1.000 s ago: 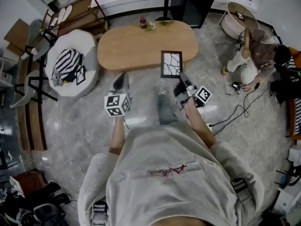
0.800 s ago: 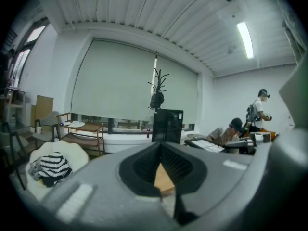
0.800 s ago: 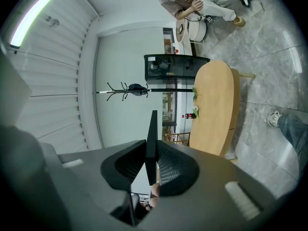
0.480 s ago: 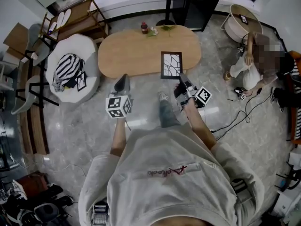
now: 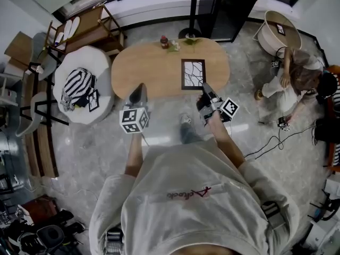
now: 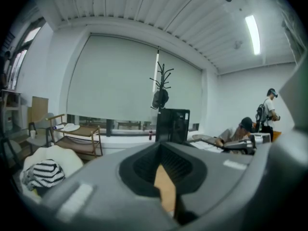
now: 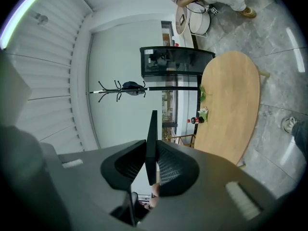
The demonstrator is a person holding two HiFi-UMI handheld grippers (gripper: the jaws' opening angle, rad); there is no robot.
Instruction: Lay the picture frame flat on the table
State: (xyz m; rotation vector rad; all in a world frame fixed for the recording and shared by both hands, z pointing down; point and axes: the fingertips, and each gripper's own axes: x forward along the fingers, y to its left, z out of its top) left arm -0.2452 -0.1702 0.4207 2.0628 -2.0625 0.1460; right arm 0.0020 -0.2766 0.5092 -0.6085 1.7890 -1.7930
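Note:
The picture frame [image 5: 193,74], black-edged with a white branching pattern, hangs upright over the near edge of the oval wooden table [image 5: 149,62]. My right gripper [image 5: 204,91] is shut on its lower edge. In the right gripper view the frame [image 7: 152,129] shows edge-on as a thin black slab pinched between the jaws, with the table [image 7: 231,105] beyond. My left gripper [image 5: 139,89] is shut and holds nothing; it floats at the table's near edge, left of the frame. The left gripper view shows its jaws [image 6: 161,150] meeting at the tips.
A red-capped bottle [image 5: 164,41] and a small plant [image 5: 175,45] stand at the table's far edge. A white pouf with a striped cushion [image 5: 78,73] sits to the left. A person [image 5: 297,73] sits on the floor at right, among cables [image 5: 271,142]. A coat rack [image 6: 160,88] and a black cabinet [image 5: 226,9] stand behind.
The person has stepped closer to the table. Both grippers have moved forward with the frame, which now hangs further over the tabletop.

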